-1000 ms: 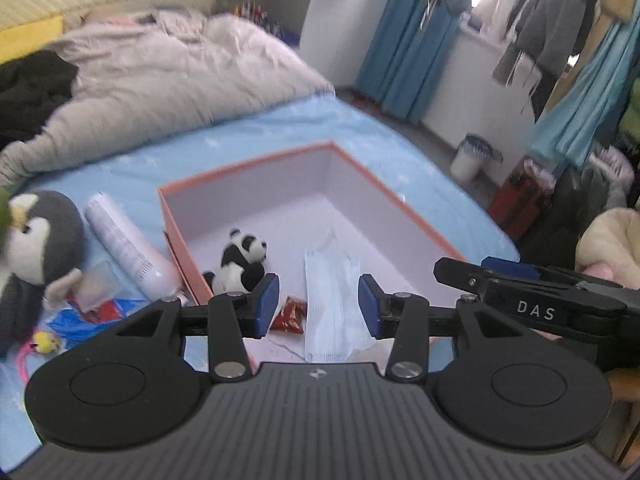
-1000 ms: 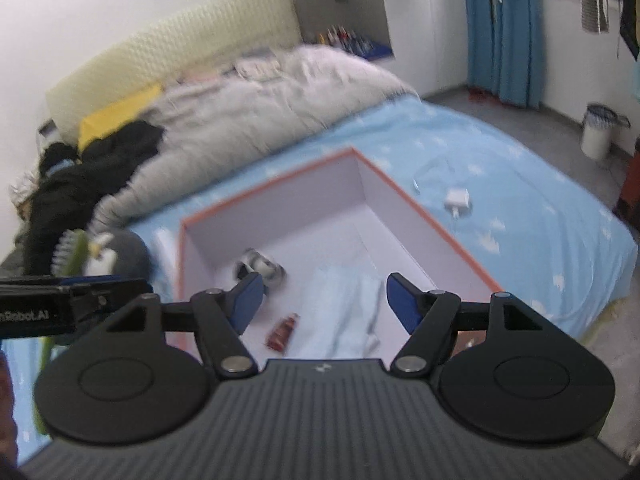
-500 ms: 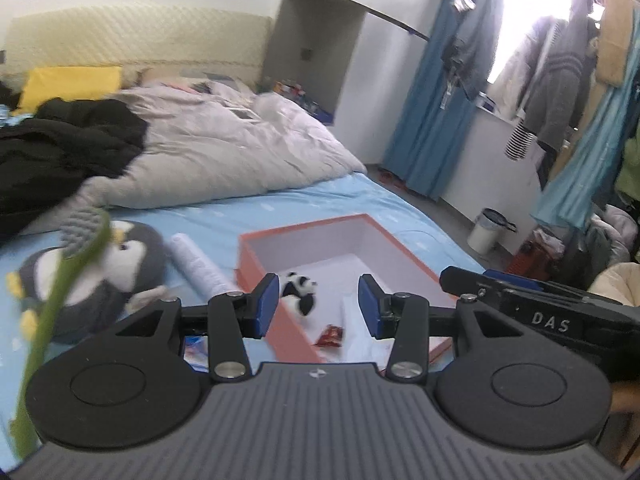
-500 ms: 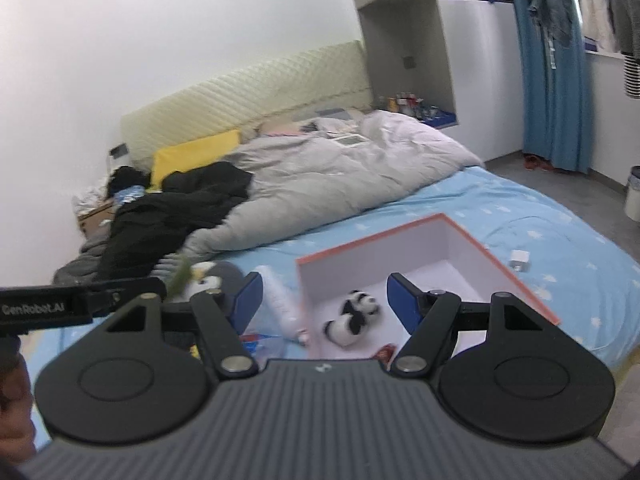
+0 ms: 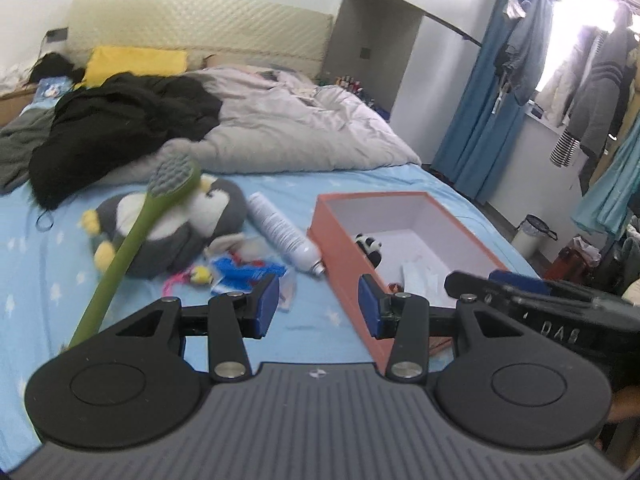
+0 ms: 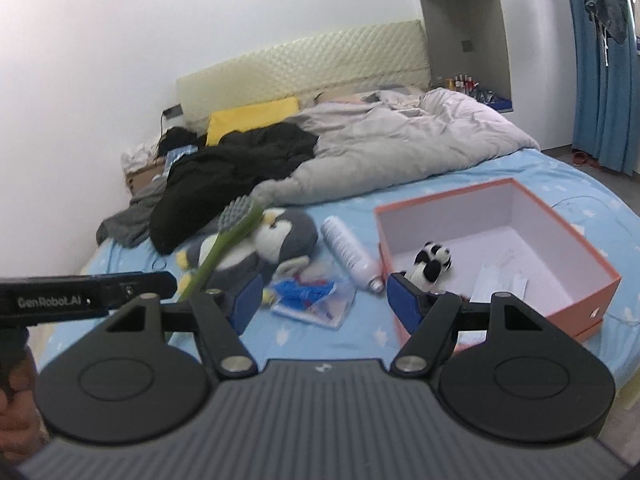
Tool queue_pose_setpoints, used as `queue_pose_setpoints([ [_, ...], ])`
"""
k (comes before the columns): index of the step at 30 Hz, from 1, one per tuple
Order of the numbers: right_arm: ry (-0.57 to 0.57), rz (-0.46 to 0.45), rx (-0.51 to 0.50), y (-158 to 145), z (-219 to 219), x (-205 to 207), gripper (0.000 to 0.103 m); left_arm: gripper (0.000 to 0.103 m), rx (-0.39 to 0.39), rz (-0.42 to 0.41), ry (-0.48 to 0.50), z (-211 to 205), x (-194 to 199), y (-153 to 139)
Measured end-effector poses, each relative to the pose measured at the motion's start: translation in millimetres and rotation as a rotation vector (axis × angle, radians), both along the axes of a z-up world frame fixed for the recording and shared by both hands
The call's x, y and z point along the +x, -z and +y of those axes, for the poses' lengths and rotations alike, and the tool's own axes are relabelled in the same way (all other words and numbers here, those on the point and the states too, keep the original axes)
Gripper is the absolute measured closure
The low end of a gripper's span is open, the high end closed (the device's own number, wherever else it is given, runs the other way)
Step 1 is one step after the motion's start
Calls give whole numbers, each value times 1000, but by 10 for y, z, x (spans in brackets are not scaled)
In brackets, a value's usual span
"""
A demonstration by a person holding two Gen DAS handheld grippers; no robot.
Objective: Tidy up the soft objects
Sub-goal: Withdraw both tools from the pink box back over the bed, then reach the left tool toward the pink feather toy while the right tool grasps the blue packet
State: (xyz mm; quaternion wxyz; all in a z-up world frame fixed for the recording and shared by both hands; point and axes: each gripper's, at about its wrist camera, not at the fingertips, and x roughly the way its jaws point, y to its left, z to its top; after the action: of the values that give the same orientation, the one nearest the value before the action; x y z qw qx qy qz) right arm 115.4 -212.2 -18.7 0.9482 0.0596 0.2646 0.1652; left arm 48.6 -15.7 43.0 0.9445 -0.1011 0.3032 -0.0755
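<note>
Both my claws, left claw and right claw, gape wide and empty; small panda plush already in orange cardboard box, grey penguin plush left of box remains.

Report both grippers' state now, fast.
Left gripper: open, holding nothing, above the bed sheet.
Right gripper: open, holding nothing, beside the orange box.

Even, soft daylight; glare blows out the window at upper right. Fisheye bending curves the edges. The green brush and penguin plush show motion blur.
</note>
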Motion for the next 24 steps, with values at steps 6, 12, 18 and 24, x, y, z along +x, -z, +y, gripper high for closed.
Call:
queue_pose_setpoints([
  [6,-72,71,-11,229,228,-164,32,53,-12,6,-75,214,-255,91],
  [12,-125,102,-31,343,434,-177,32,53,-71,62,-120,411,-262,367],
  [18,-125,121,-57,442,512,-9,32,53,-85,98,-169,574,-14,551],
  [24,-131,158,-85,562,552,255,32,53,-94,130,-179,703,359,742],
])
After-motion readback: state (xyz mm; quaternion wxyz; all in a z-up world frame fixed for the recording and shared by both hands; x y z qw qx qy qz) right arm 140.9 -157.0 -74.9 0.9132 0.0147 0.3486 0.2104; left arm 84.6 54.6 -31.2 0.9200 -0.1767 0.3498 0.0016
